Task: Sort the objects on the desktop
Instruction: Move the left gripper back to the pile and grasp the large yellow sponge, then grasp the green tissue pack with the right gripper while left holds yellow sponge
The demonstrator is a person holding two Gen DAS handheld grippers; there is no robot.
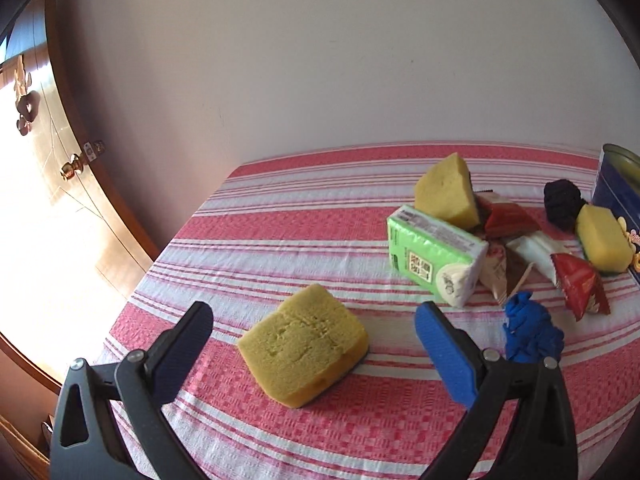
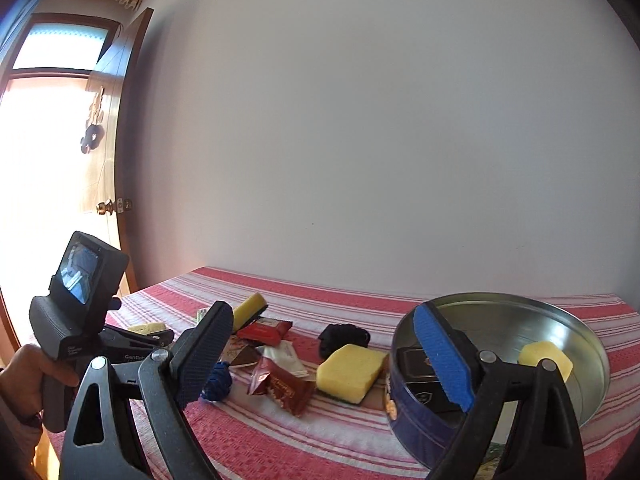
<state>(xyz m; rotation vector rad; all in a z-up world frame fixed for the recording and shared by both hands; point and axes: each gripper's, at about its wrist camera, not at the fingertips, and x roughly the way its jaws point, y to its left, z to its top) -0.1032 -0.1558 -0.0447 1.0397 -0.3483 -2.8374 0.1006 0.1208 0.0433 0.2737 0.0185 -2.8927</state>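
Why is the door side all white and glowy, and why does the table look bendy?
Left wrist view: daylight by the door washes that side out white, and the fisheye lens bows the striped tablecloth. Right wrist view: the same bright glow by the doorway, a shiny glare inside the round tin, and dark rounded picture corners.

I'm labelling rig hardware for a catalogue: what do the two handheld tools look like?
Each tool, left and right, has black angular finger frames with silver pivot bolts and ribbed blue pads. The right wrist view shows the left one's black ridged handle and a small rear screen.
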